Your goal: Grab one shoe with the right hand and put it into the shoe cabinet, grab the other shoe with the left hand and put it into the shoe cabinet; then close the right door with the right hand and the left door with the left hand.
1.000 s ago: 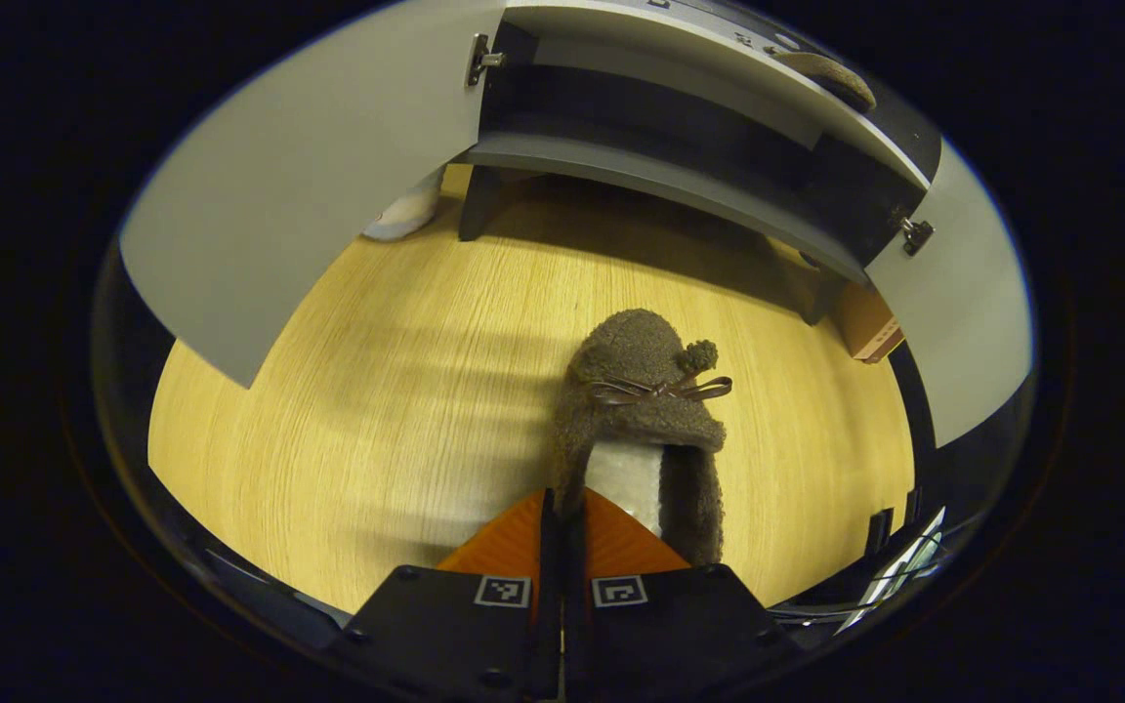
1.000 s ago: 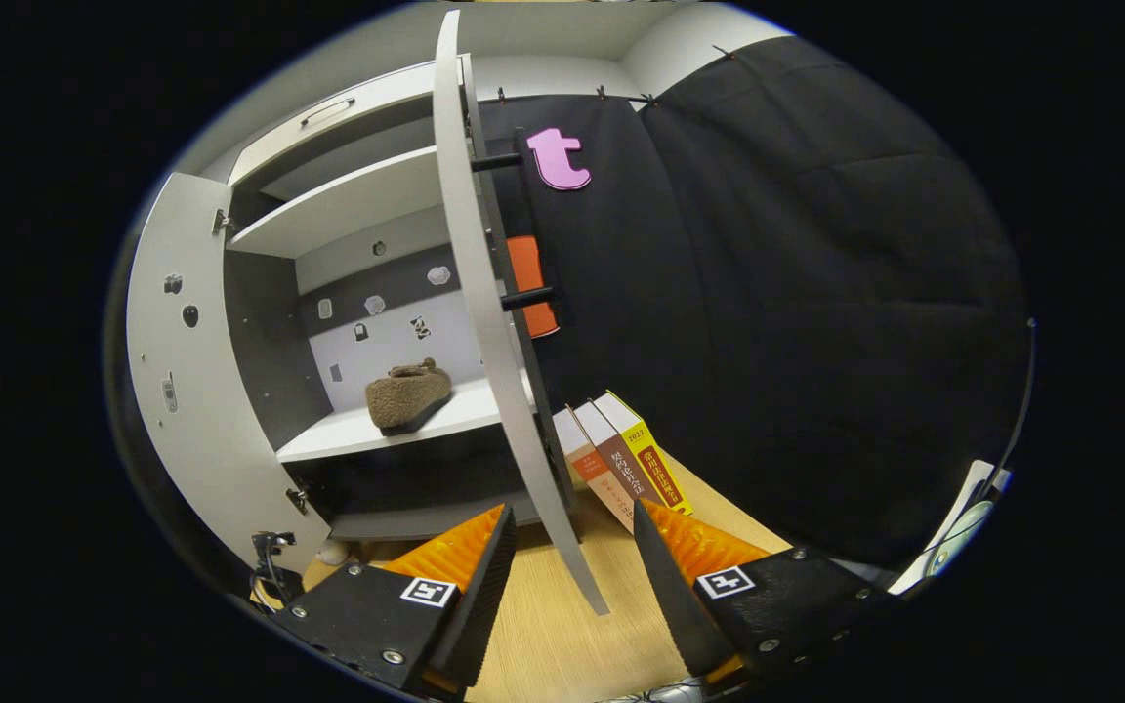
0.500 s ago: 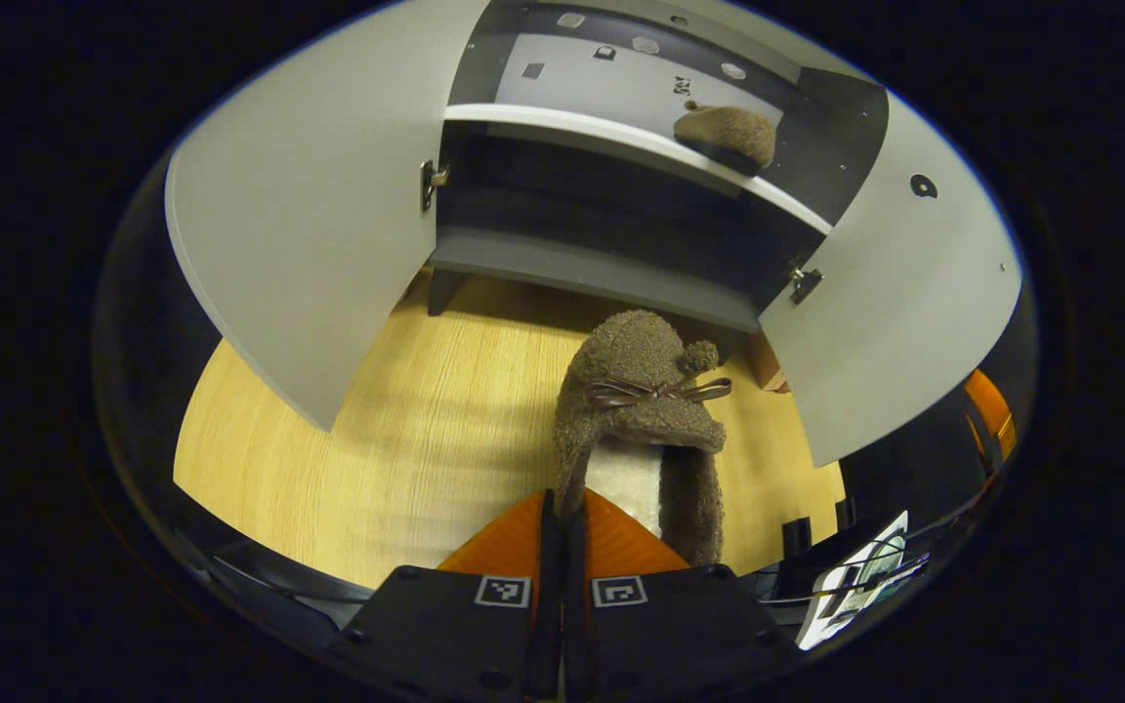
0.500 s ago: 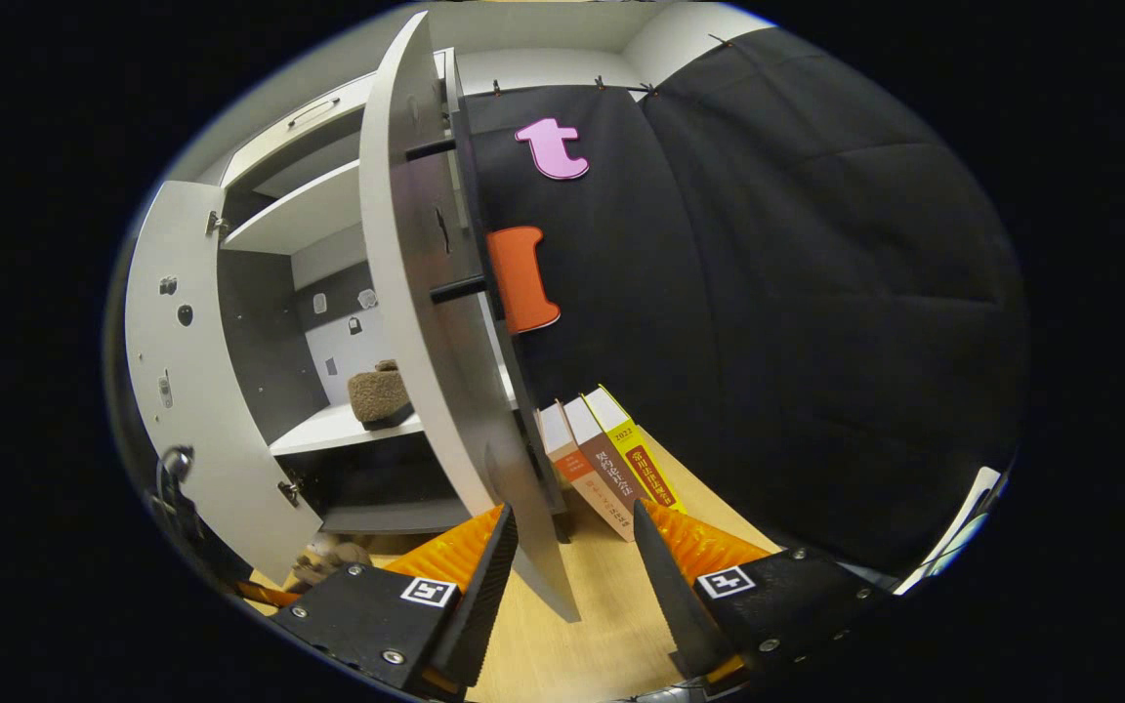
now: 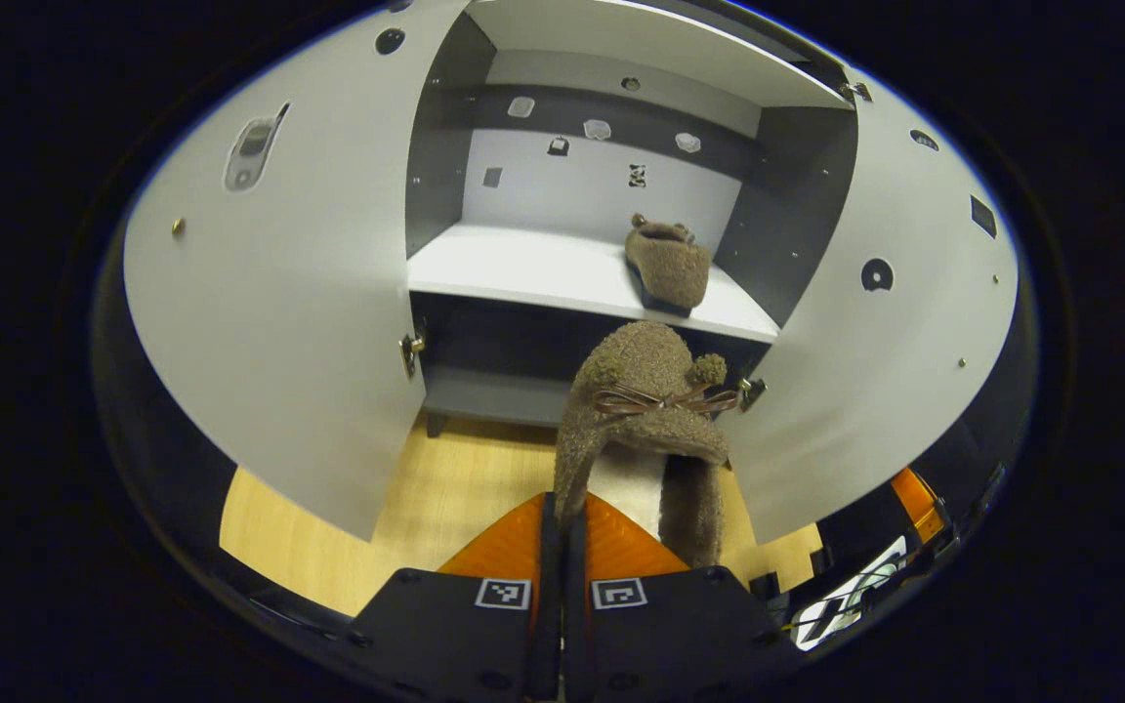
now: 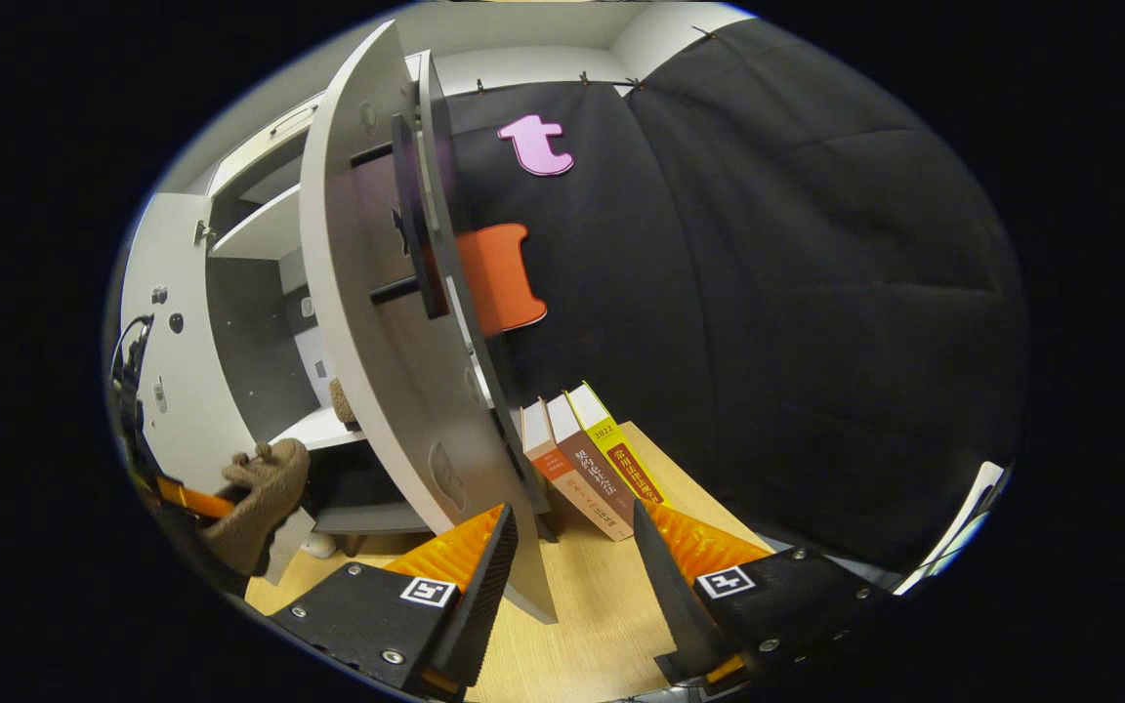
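Your left tongs [image 5: 562, 508] pinch the fuzzy brown slipper [image 5: 645, 410] at lower centre, heel edge hidden between them. Your right tongs [image 6: 572, 547] gape wide; the open grey cabinet door [image 6: 377, 322] hides most of the shelved slipper [image 5: 668, 264].

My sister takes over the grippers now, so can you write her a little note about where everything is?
Left gripper: shut on the second shoe, held up in front of the open cabinet.
Right gripper: open, holding nothing, beside the edge of the right door.
First shoe sits on the middle shelf, toward its right side.
Done: one shoe is in.
Left: set the held shoe on the shelf, then close the right door with the right gripper and the left door with the left.
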Demonstrator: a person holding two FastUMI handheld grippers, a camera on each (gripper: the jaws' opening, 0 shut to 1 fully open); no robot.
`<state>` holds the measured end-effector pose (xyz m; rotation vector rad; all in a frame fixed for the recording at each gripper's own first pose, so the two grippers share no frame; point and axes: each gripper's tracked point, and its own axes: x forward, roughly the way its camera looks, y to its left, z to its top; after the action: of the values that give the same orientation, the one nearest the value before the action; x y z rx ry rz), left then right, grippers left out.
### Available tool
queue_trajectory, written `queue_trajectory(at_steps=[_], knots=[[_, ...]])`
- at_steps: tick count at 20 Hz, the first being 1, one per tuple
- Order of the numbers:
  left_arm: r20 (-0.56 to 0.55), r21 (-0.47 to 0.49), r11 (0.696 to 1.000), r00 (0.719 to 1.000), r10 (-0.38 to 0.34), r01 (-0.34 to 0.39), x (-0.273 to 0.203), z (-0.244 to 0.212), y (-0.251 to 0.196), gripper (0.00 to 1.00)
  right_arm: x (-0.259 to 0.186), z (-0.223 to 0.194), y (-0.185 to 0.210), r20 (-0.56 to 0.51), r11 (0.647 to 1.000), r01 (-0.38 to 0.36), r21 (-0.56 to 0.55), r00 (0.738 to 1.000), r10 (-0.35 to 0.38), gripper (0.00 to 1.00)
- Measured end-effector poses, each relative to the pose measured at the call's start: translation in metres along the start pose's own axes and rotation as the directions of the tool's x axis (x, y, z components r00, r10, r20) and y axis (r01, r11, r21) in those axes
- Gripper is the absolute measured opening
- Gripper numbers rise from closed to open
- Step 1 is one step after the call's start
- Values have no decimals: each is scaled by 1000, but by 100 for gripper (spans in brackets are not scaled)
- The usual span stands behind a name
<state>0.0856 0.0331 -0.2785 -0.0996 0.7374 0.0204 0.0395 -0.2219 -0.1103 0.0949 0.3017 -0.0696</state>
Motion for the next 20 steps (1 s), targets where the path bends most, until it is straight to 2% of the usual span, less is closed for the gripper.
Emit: queue_trajectory(at_steps=[6, 10, 14, 20], knots=[[154, 17, 997, 985, 71, -74, 32, 95, 15, 9, 4, 6, -8, 9, 1000, 12, -6, 1000, -12, 75], [222, 100, 977, 961, 163, -189, 63, 134, 34, 8, 8, 9, -10, 10, 1000, 22, 4, 1000, -22, 75], [215, 103, 982, 968, 130, -155, 92, 144, 30, 8, 14, 17, -12, 28, 998, 61, 13, 998, -61, 75], [190, 139, 990, 982, -14, -13, 136, 160, 14, 8, 11, 22, -7, 106, 977, 213, -1, 972, -212, 75]])
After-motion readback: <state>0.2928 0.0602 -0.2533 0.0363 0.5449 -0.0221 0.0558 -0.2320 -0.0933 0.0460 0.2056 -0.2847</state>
